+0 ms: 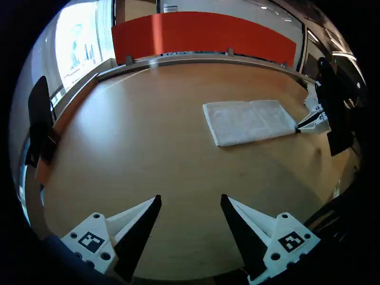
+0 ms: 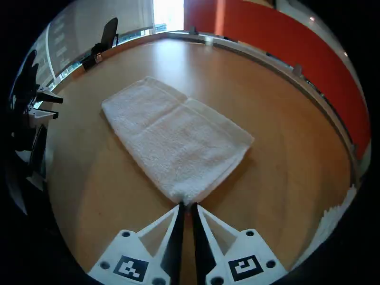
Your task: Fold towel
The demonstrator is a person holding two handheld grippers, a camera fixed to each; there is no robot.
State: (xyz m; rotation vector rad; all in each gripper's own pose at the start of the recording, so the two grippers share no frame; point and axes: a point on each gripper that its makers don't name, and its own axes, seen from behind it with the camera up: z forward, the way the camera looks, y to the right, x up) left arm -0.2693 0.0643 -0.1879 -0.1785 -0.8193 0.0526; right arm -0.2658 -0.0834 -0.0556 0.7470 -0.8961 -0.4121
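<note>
Left gripper (image 1: 190,197): fingers spread wide, at bottom of frame, held low over the table (image 1: 137,142). Right gripper (image 2: 187,205): fingers pressed nearly together, pinching the near corner of the towel (image 2: 175,137). Towel lies folded flat on the table, mid-frame ahead of the right gripper, and upper right of centre in the left gripper view, well apart from the left gripper.

Towel (image 2: 175,142): plain white, looped nap. Table (image 1: 142,142): warm tan wood, faint grain. Panel (image 1: 204,33) along the far edge: orange-red. Left gripper (image 1: 190,197), right gripper (image 2: 187,205): white fingers, black inner faces, black-and-white square markers.
</note>
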